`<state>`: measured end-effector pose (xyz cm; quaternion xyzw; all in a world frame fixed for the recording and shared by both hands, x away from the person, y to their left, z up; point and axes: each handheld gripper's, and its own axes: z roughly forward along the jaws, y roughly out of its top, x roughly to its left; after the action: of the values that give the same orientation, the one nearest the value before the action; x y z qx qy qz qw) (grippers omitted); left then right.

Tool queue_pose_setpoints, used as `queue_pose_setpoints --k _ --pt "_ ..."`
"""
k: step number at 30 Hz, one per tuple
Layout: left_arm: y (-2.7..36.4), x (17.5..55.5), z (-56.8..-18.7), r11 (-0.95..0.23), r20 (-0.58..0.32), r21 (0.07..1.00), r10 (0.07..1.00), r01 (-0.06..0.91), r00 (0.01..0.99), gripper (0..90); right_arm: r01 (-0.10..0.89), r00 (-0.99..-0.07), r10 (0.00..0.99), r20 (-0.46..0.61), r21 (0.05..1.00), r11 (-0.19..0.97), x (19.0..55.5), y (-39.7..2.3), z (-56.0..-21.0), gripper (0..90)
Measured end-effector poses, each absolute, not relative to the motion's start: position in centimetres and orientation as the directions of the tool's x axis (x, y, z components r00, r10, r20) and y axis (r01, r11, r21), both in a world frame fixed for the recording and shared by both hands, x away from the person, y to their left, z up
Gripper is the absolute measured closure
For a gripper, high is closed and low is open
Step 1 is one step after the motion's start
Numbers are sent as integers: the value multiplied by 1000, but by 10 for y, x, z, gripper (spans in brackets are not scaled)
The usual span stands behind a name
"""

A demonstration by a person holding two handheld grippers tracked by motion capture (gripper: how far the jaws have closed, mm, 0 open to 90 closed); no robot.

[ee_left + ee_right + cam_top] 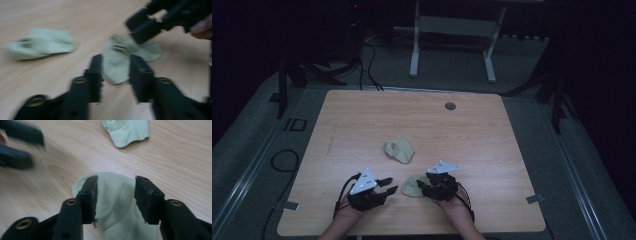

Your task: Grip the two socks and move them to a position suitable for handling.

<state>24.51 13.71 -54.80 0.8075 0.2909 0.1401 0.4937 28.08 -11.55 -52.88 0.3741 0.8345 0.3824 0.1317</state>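
Lying between the right gripper's (116, 195) spread jaws, pale sock (120, 207), left gripper (115, 72) gaping nearby

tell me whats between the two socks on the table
Bare wood: in the high view, nothing lies between the far sock and the near sock under the right tongs.

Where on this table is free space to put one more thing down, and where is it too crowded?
The wooden table is bare along its far half, around the round hole, and on its left and right sides. It is crowded near the front edge, where the left gripper and right gripper meet at the near sock, with the far sock just beyond.
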Motion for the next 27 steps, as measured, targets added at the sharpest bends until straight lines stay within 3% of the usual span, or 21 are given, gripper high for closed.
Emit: queue_pose_setpoints --k 3,8,11,17,21,27 --pt "123 248 -551 -398 -42 856 584 331 811 799 526 -697 713 69 725 444 282 -115 -532 590" --pt "100 263 -560 -487 -54 795 537 362 842 882 550 -696 714 74 695 464 289 -112 -542 583" --pt "91 272 -568 -555 -14 743 546 374 837 891 552 -696 715 63 684 477 290 -110 -546 583" --pt "90 283 -569 -573 3 722 564 389 826 892 560 -704 708 52 654 508 288 -111 -557 645" --pt "91 284 -569 -576 9 719 567 389 823 894 547 -715 698 30 646 532 285 -110 -556 785" --pt "93 285 -570 -570 1 724 564 388 826 894 539 -730 681 63 665 517 279 -115 -543 834"
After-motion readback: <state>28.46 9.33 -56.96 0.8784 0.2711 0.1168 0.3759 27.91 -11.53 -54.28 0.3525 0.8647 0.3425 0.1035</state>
